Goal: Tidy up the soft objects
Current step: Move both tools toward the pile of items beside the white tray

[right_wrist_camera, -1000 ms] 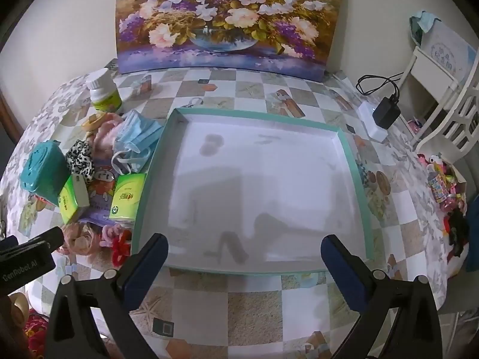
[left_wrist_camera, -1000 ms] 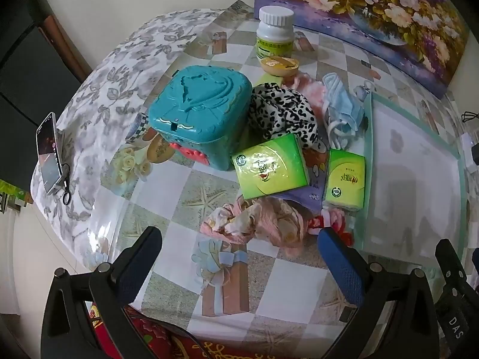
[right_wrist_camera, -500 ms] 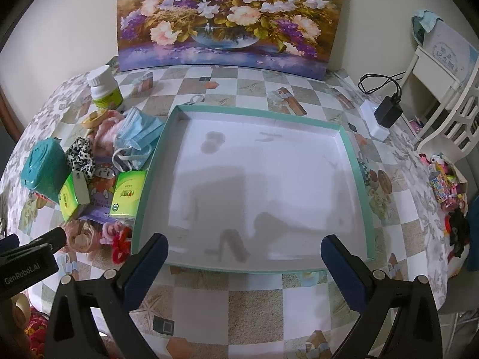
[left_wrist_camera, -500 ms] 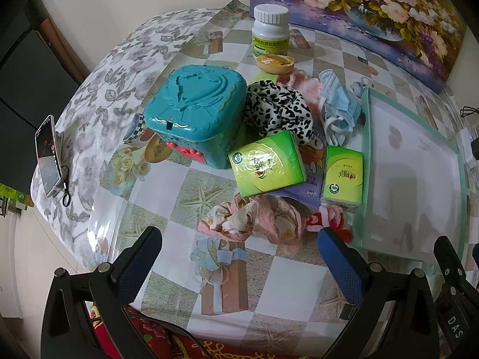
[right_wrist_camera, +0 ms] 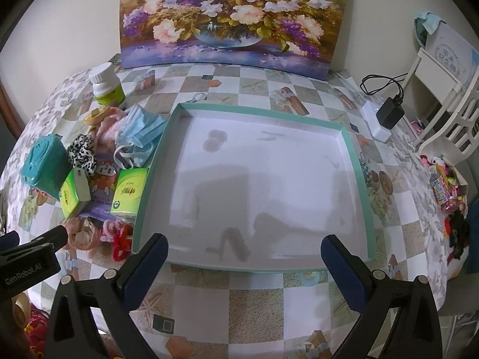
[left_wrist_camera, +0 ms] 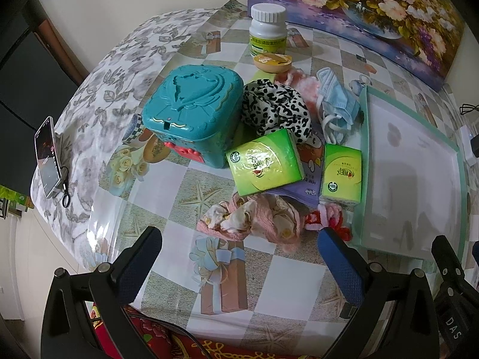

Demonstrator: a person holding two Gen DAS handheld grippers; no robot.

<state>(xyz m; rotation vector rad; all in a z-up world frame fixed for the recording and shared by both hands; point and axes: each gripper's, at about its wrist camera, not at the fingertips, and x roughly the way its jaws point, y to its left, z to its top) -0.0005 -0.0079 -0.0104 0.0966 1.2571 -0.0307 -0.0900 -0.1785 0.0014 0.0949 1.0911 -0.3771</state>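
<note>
Left gripper [left_wrist_camera: 239, 245]: I hold it over the near table edge, jaws spread wide, nothing between them.
Right gripper [right_wrist_camera: 244, 249]: I hold it over the tray's near rim, jaws spread wide, nothing held.
Tray [right_wrist_camera: 155, 161]: teal-rimmed, white floor, nothing in it; it lies just right of the pile.
Scrunchie [left_wrist_camera: 254, 218]: pink, crumpled, nearest soft item to my left gripper, ahead of the gap between its fingers.
Red tie [left_wrist_camera: 326, 218]: red-and-pink, just beside the right-hand finger [left_wrist_camera: 341, 257], close to the tray's near corner.
Tissue packs: a larger green one [left_wrist_camera: 265, 163] tilted atop a purple packet [left_wrist_camera: 302, 185]; a smaller one [left_wrist_camera: 341, 173] just beside the tray rim.
Leopard band [left_wrist_camera: 275, 110]: behind the larger pack, against the box.
Masks [left_wrist_camera: 335, 101]: blue, heaped by the tray's far left corner, partly over a pink fluffy item [left_wrist_camera: 299, 77].
Obstacles: a teal box [left_wrist_camera: 191, 113] crowds the pile's left; a bottle [left_wrist_camera: 268, 30] and a small orange cup [left_wrist_camera: 272, 61] stand behind.
Surroundings: a phone [left_wrist_camera: 46, 155] at the far left table edge; a flower painting [right_wrist_camera: 227, 18] against the wall; a charger [right_wrist_camera: 386, 113] right of the tray.
</note>
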